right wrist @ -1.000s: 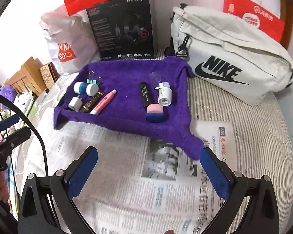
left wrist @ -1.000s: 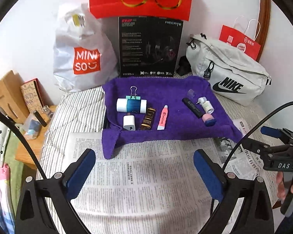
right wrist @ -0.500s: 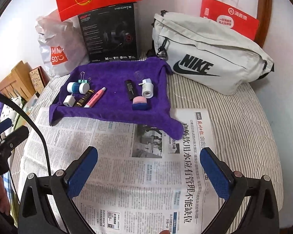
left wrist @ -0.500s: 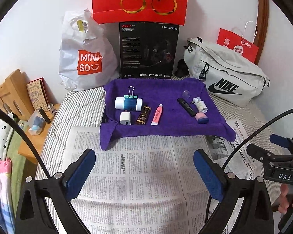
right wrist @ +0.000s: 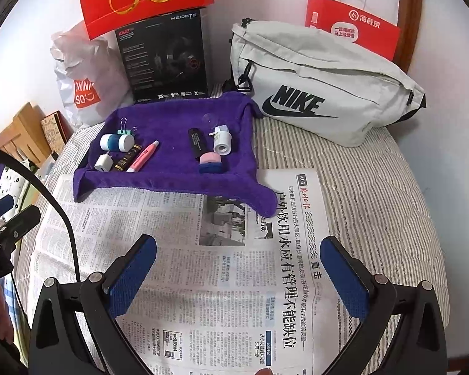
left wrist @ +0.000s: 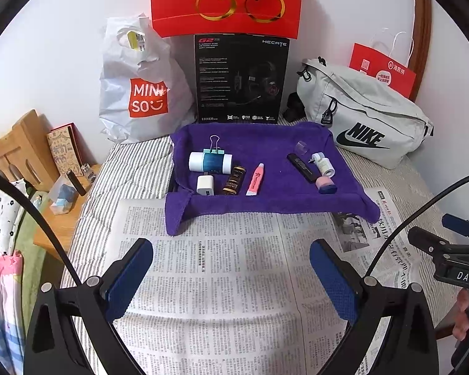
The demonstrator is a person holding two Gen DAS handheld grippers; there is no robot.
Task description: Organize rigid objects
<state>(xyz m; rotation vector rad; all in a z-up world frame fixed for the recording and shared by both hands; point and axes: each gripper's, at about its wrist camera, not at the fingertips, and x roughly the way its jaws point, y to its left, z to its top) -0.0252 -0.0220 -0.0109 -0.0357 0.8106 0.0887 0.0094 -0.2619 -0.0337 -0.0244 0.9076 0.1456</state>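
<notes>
A purple towel [left wrist: 265, 143] [right wrist: 172, 118] lies on a bed and carries small rigid items. On its left are a white-and-teal cylinder [left wrist: 210, 162] with a binder clip [left wrist: 214, 145] behind it, a white charger [left wrist: 205, 185], a brown tube [left wrist: 233, 180] and a pink tube [left wrist: 255, 179]. On its right lie a black stick [left wrist: 301, 167], a small white bottle [left wrist: 323, 165] and a pink-and-blue block [left wrist: 325, 185] [right wrist: 210, 162]. My left gripper [left wrist: 231, 276] and right gripper [right wrist: 238, 275] both hang open over the newspaper [left wrist: 222, 281], well short of the towel, holding nothing.
Against the wall stand a Miniso bag [left wrist: 137, 93], a black headset box [left wrist: 240, 78], a red gift bag [left wrist: 225, 0] and a grey Nike pouch [left wrist: 362, 115] [right wrist: 312, 84]. A wooden bedside shelf [left wrist: 62, 193] sits left of the striped bed.
Both grippers have pulled back and risen from the towel, so the items look smaller and more newspaper shows. Their jaws stay open. Nothing on the towel has moved.
</notes>
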